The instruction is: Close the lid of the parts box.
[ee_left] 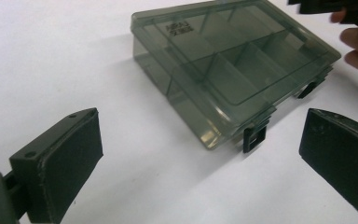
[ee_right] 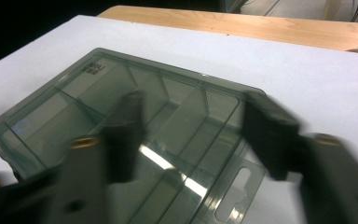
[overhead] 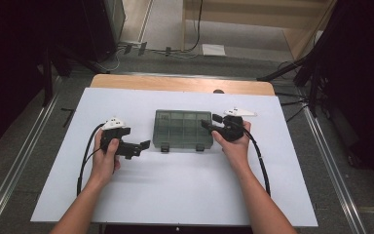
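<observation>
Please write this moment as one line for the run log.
object: closed smoky transparent plastic compartment box | left tool: open, beside box, apart | right tool: open, at box edge | surface: white table

Setting: I am working in a lab-style recording bay
Evidence: white board [overhead: 175, 195] lying on wooden table [overhead: 185, 84]; floor rails [overhead: 14, 165]; cables [overhead: 175, 51] trailing
</observation>
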The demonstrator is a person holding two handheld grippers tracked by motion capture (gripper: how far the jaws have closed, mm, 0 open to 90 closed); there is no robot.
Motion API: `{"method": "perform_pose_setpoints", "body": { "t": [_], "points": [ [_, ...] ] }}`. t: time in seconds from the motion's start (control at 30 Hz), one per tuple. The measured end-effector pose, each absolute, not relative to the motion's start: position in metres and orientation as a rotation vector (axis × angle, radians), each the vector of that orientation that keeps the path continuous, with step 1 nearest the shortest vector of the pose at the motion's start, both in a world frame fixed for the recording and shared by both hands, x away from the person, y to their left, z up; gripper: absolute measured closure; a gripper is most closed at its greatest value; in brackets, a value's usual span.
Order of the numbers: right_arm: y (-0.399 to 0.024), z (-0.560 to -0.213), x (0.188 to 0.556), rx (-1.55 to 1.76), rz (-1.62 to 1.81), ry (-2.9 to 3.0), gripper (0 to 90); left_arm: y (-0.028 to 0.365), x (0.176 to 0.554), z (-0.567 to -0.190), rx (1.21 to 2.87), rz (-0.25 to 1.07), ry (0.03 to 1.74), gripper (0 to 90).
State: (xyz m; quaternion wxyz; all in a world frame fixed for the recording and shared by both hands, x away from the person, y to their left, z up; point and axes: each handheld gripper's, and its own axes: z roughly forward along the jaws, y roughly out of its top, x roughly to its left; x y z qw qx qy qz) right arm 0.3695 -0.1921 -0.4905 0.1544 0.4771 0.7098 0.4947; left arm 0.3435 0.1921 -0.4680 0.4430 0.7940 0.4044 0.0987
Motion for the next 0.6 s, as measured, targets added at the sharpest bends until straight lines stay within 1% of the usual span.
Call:
{"method": "perform_pose_setpoints", "body": {
  "t": [0.03,0.07,0.1,0.33,0.6],
  "points": [
    [-0.192,-0.49,0.368,1.372,1.408,2.028,11.4,0.193,0.343,-0.469,1.971,0.247,1.004,0.0],
    [-0.193,-0.489,0.367,1.375,1.399,2.037,4.4,0.194,0.342,-0.469,1.975,0.252,1.008,0.0],
    [-0.194,-0.489,0.366,1.365,1.392,2.041,0.0,0.195,0.341,-0.47,1.979,0.25,1.0,0.0],
    [-0.205,-0.486,0.349,1.355,1.379,2.034,0.0,0.2,0.334,-0.472,1.977,0.27,0.987,0.0],
    [-0.218,-0.49,0.328,1.346,1.356,2.033,0.0,0.204,0.325,-0.474,1.975,0.283,0.971,0.0]
  ]
}}
